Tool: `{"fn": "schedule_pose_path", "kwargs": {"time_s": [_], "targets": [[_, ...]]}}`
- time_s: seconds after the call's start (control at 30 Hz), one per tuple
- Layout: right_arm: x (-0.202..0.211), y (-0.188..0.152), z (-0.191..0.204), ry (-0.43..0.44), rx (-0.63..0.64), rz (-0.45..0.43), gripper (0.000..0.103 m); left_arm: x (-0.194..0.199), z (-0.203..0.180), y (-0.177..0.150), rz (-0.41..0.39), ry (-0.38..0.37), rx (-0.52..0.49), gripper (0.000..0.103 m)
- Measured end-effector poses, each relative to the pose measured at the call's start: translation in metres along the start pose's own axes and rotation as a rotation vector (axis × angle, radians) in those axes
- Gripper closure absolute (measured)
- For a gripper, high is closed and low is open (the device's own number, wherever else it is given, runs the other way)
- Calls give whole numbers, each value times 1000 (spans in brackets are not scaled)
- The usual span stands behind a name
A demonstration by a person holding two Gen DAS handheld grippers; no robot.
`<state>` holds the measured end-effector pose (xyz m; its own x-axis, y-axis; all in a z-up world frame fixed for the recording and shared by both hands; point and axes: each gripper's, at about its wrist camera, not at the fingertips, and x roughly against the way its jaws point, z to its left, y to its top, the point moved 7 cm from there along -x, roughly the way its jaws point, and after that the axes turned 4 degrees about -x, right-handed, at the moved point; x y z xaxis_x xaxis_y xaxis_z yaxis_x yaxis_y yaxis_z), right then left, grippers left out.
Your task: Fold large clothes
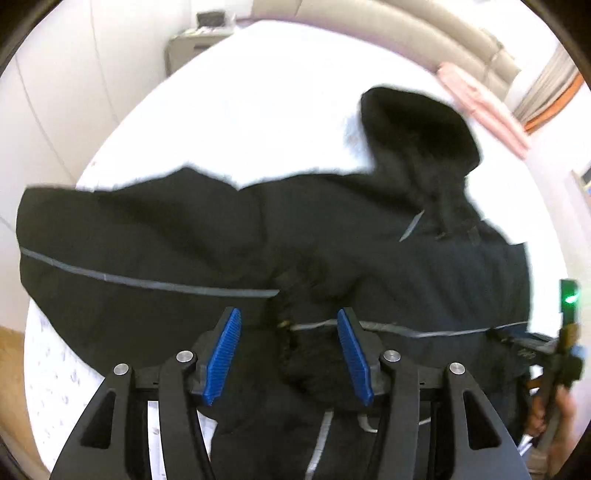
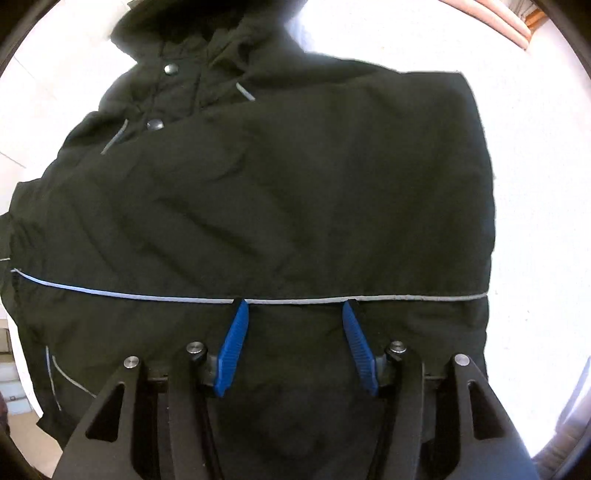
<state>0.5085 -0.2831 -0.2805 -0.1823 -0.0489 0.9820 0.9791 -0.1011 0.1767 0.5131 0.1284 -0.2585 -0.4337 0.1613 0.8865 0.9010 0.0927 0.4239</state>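
1. Black hooded jacket (image 2: 280, 192) is spread on the white bed (image 1: 258, 110), hood (image 1: 417, 125) toward the headboard (image 1: 424, 33), hem end nearest both cameras. One sleeve (image 1: 129, 236) is seen lying out toward the left in the left wrist view.
2. Left gripper (image 1: 290, 354): jaws spread, nothing pinched; dark bunched fabric sits between and beneath the blue pads (image 1: 223, 358).
3. Right gripper (image 2: 295, 347): jaws spread over the lower body panel, tips at the grey reflective piping (image 2: 147, 294); no cloth is gripped.
4. Step judged in hand: taking hold of the lower part to fold it. Contact with the cloth cannot be told.
5. To do it well: a single clean layer edge should be taken by each gripper, at matched height along the piping, so the fold line runs straight. The loose sleeve is best brought in over the body first, or it will trail out.
6. Material: matte, lightly crinkled shell, seemingly padded; likely bulky and springy, so folds may reopen unless pressed flat.
7. Metal snaps (image 2: 170, 69) are noted on the front placket; thin grey trims (image 2: 245, 91) near the collar.
8. A pink item (image 1: 484, 107) lies near the headboard, well apart from the jacket.
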Motion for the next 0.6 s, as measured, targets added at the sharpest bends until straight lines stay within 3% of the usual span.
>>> {"fn": "schedule_pose_path", "kwargs": {"time_s": [0.1,0.23,0.33,0.4,0.43,0.53,0.6], "targets": [[29,-4,20,47,34,-48,45,12,-35,8,-19,-111,-61,35],[36,-20,51,111,78,-35,45,-24,-79,-11,57,-189,-150,36],[12,-44,61,56,121,21,45,-68,-86,-31,136,-158,-140,38],[-12,-54,57,31,134,88,45,-100,-79,-46,187,-92,-136,43],[-16,-56,56,32,137,82,45,-100,-78,-48,156,-94,-133,42],[-10,-55,50,53,120,81,44,-90,-79,-47,166,-91,-136,42],[-11,-53,45,63,122,83,44,-75,-74,-45,161,-138,-90,42]]}}
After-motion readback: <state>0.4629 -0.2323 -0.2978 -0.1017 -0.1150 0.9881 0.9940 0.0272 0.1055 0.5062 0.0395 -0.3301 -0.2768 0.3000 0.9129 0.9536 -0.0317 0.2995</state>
